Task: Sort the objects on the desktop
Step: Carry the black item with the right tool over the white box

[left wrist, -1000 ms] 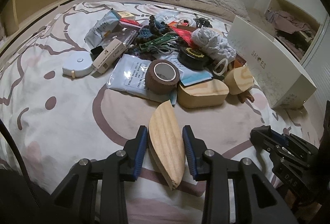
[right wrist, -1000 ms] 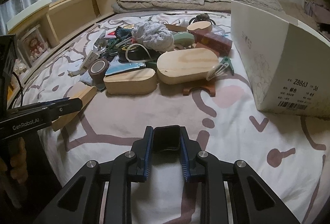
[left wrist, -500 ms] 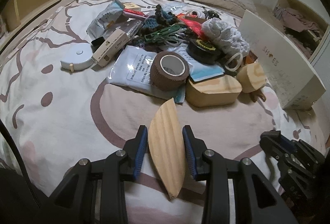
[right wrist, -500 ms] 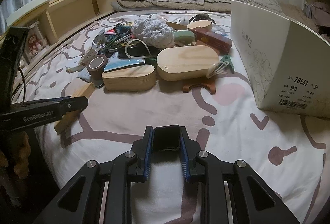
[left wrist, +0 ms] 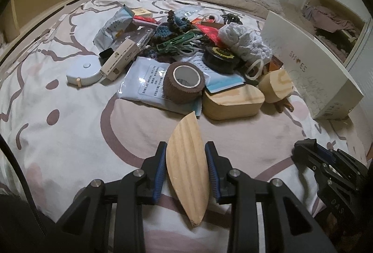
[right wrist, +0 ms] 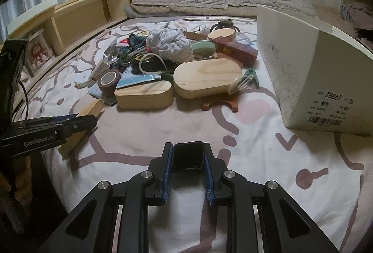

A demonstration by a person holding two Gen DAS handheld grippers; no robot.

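Two claws: left claw closing on wooden wedge; right claw clamps black object.

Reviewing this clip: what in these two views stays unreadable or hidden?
- Shoe box interior: both views show only its outer walls.
- Label print under the code on that box, right wrist view: too small.
- Black object in the right gripper: dark, and the fingers cover its sides.
- Wooden piece in the left gripper: underside hidden.
- Pile's lower items: buried under the white knitted bundle.
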